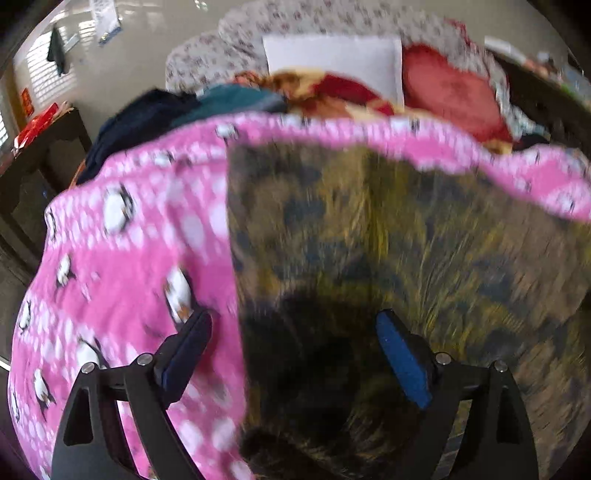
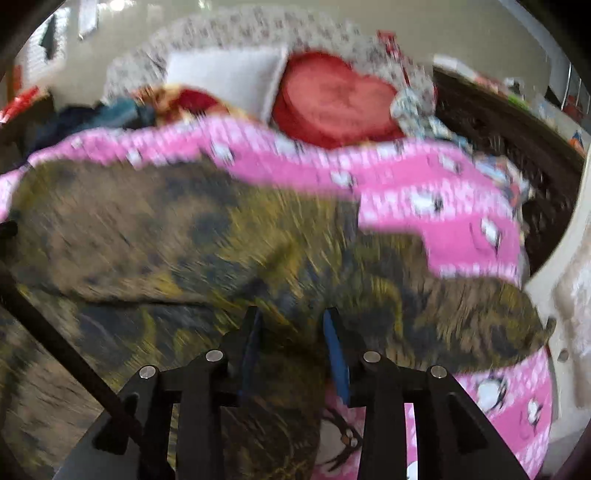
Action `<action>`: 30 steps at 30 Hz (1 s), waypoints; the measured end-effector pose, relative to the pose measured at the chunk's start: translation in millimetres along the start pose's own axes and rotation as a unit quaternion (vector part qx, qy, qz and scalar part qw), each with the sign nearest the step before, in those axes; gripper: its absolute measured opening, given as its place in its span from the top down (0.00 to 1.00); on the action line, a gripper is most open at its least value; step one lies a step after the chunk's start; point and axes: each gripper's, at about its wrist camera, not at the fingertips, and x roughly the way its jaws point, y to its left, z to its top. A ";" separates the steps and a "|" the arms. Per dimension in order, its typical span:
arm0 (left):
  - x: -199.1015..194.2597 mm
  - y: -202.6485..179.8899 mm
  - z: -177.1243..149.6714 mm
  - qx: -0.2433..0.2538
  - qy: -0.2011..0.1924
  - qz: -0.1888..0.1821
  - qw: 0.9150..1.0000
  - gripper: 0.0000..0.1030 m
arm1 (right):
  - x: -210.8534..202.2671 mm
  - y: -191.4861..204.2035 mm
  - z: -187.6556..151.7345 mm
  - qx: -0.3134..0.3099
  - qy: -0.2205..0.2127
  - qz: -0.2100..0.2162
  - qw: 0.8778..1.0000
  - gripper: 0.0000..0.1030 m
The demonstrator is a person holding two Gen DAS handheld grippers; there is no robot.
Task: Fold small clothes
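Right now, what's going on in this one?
A person with a handheld gripper in each hand is working on a camouflage-patterned garment spread over a pink penguin-print blanket. The left gripper hangs wide open over the garment's left edge, holding nothing. The right gripper is partly open above the garment, nothing visibly pinched. Both views are motion-blurred. Behind lie a heart-shaped red cushion and a white pillow.

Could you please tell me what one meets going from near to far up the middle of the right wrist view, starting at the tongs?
Right tongs → olive and brown patterned garment → pink penguin blanket → red heart-shaped cushion → floral sofa back.
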 end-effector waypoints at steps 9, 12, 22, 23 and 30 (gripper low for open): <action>-32.1 1.0 -9.2 -0.022 -0.016 -0.016 1.000 0.12 | -47.5 -49.7 -13.9 0.082 -0.044 0.022 0.995 0.35; -44.8 -7.3 -16.8 -0.016 -0.018 -0.035 0.999 0.12 | -39.1 -88.8 -32.1 0.140 -0.027 0.018 0.990 0.33; -64.1 -56.4 -6.7 0.015 -0.020 -0.097 0.995 0.12 | -29.9 -263.0 -72.3 0.347 -0.028 -0.060 0.936 0.19; -62.4 -61.3 -4.4 0.016 -0.018 -0.100 0.995 0.12 | -23.4 -274.8 -71.2 0.361 -0.022 -0.057 0.931 0.18; -44.5 -76.1 -2.7 0.014 0.015 -0.111 0.994 0.12 | 14.2 -320.7 -62.2 0.410 -0.034 -0.067 0.909 0.19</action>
